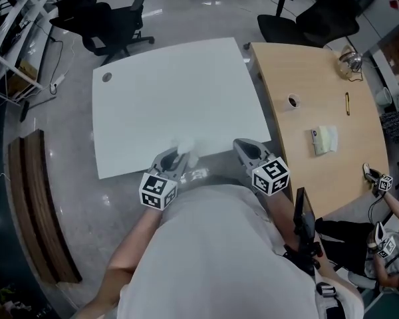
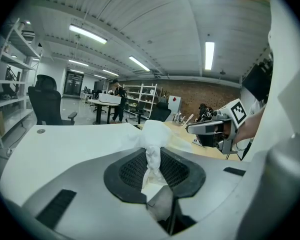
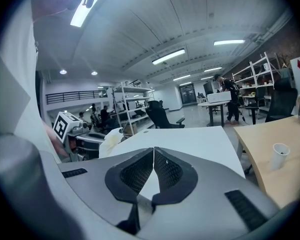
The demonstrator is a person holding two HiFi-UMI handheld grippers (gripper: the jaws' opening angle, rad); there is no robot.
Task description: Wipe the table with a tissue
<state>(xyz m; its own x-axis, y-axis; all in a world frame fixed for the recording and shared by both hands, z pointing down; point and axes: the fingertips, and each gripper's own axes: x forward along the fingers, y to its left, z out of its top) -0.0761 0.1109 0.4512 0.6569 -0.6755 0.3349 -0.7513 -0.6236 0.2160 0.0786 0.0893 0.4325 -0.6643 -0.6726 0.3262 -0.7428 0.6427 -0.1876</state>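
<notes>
Seen from the head, the person's pale shirt fills the lower middle. It hides both forearms and the rear of each gripper, leaving only the marker cubes and jaws showing. At the far right edge, another person is cut off by the frame.

The left gripper (image 1: 176,159) is at the near edge of the white table (image 1: 173,98). Its jaws are closed on one white tissue (image 1: 186,149). In the left gripper view, the pads of the left gripper (image 2: 152,161) pinch the tissue's (image 2: 152,134) twisted lower part, and a loose bunch sticks out past the tips. The pads hide the gripped end. No view shows whether the bunch touches the tabletop.

The right gripper (image 1: 245,146) is just to the right, also at the near edge and apart from the tissue. In its own view, the jaws of the right gripper (image 3: 153,166) meet at the tips with nothing between them. Only bare white tabletop shows through the gap lower down.

Counted, there are two grippers, one held tissue and two tables. The second is a wooden table (image 1: 306,145) touching the white one's right side. On it lie one cup (image 1: 292,101), one pen (image 1: 348,103) and one pale pack (image 1: 324,139) that is too small to identify. Three black chairs (image 1: 106,22) stand beyond the tables, and the two at the upper right overlap each other.
</notes>
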